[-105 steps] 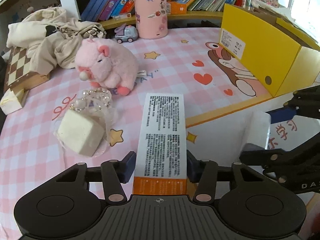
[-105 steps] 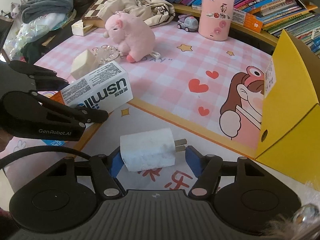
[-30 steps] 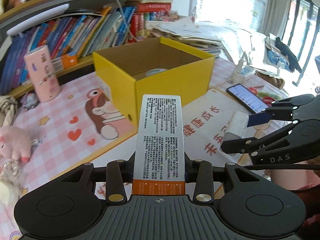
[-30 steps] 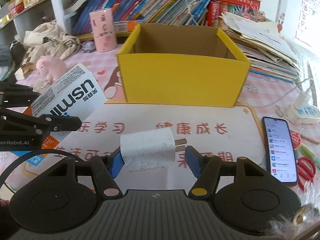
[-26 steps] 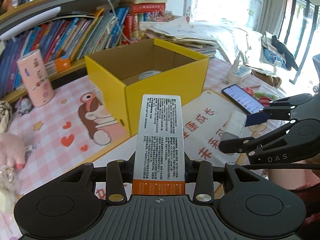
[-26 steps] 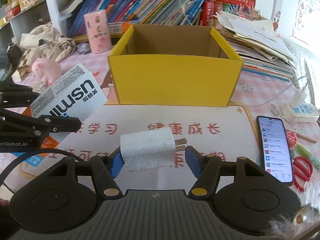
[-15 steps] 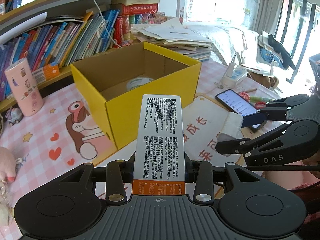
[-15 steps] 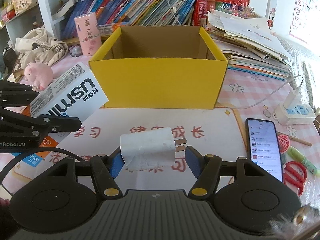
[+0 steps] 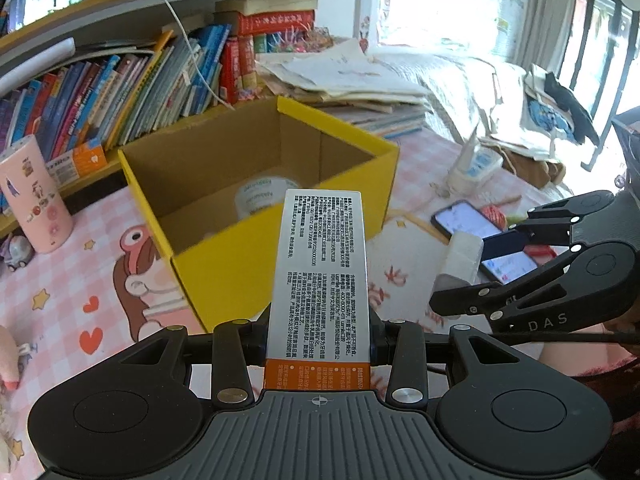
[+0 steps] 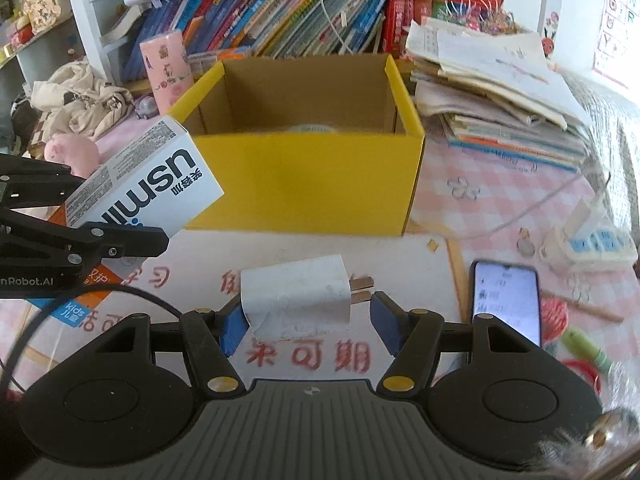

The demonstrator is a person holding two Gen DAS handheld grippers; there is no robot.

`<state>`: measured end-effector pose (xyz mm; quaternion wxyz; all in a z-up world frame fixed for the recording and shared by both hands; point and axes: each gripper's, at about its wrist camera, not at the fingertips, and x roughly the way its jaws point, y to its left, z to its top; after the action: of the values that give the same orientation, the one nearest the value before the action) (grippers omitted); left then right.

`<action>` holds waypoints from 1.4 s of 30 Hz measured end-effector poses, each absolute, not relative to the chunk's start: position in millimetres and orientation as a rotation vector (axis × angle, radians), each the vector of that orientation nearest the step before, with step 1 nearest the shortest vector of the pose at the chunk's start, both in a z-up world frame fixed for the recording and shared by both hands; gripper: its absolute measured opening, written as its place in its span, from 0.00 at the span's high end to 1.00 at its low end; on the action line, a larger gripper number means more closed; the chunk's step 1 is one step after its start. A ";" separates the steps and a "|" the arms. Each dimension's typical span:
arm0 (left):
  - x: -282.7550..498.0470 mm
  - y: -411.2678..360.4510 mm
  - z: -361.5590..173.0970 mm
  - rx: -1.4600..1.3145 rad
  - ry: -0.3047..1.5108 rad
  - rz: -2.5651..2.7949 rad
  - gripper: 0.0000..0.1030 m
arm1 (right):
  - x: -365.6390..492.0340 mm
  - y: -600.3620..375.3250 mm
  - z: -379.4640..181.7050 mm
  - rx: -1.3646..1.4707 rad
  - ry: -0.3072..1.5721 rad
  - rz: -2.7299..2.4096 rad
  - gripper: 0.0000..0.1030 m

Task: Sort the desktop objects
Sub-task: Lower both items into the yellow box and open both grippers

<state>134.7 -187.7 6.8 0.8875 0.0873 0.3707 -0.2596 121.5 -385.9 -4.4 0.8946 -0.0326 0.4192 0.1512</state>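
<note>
My left gripper (image 9: 318, 340) is shut on a long white carton with an orange end (image 9: 320, 272), marked "usmile" on its side (image 10: 152, 188). The carton's far end reaches over the near corner of an open yellow cardboard box (image 9: 224, 276). A roll of tape (image 9: 260, 198) lies inside that box. My right gripper (image 10: 306, 312) is shut on a white plug charger (image 10: 296, 296), prongs pointing right, held above the printed mat a little in front of the yellow box (image 10: 304, 184). In the left wrist view the charger (image 9: 460, 256) shows at the right.
A phone (image 10: 504, 304) lies face up to the right, with a power strip (image 10: 592, 240) and red scissors (image 10: 580, 368) near it. Stacked papers (image 10: 500, 100) sit right of the box. A pink cylinder (image 10: 168, 72), pink plush (image 10: 72, 150) and clothes lie left. Bookshelves stand behind.
Both grippers have travelled toward the yellow box with their loads; the box now looks larger and nearer. Neither grip has changed.
</note>
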 end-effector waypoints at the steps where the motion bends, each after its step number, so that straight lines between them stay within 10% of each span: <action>1: 136.4 -189.8 9.8 0.178 0.760 -0.535 0.63 | 124.8 -388.0 -1.7 -0.071 0.861 0.320 0.40; 21: 222.9 -207.5 55.2 0.198 0.592 -0.368 0.63 | 259.0 -381.4 59.5 -0.223 0.605 0.549 0.40; 42: 316.8 -221.2 -27.2 0.285 0.847 -0.314 0.63 | 380.3 -314.9 -31.0 -0.774 0.778 0.736 0.40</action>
<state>316.8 -221.2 -27.2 0.8899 0.1374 0.4079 -0.1511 380.3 -314.9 -31.0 0.7896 -0.3595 0.3612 0.3419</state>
